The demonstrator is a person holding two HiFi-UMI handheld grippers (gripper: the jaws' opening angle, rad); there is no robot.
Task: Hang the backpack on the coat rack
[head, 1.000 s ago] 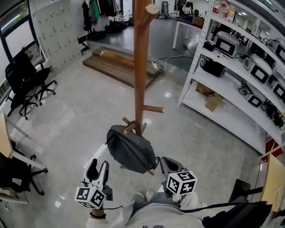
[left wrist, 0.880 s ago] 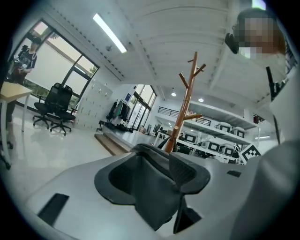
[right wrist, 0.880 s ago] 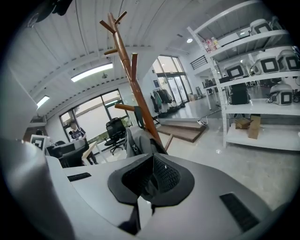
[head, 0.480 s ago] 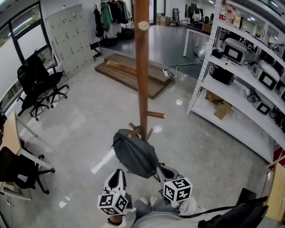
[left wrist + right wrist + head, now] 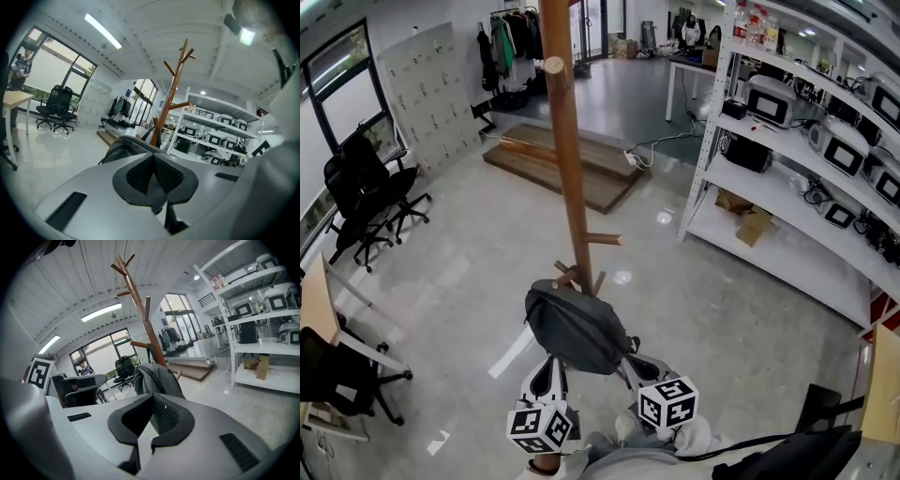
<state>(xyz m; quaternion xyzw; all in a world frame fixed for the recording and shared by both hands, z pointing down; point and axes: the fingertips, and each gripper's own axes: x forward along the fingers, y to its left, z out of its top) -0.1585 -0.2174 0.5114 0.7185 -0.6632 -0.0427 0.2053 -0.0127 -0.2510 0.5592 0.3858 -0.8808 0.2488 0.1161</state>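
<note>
The dark grey backpack (image 5: 577,328) hangs by its top from a low peg of the tall wooden coat rack (image 5: 572,187). Both grippers sit just in front of its lower edge. My left gripper (image 5: 551,370) is at its lower left, jaws closing until the pads meet, with nothing between them. My right gripper (image 5: 637,366) is at its lower right, also shut and holding nothing. In the left gripper view the backpack (image 5: 124,145) and coat rack (image 5: 168,103) lie just beyond the left gripper (image 5: 152,157). In the right gripper view the backpack (image 5: 157,376) hangs on the coat rack (image 5: 140,305) past the right gripper (image 5: 152,399).
White metal shelving (image 5: 787,150) with microwaves and boxes runs along the right. Black office chairs (image 5: 366,178) stand at the left, another chair (image 5: 337,370) and a desk edge (image 5: 317,305) at lower left. A low wooden platform (image 5: 562,159) lies behind the rack.
The left gripper's fingers, spread apart a second ago, have come together, and it has moved right, closer under the backpack. The right gripper shifted slightly. The backpack stays on its peg.
</note>
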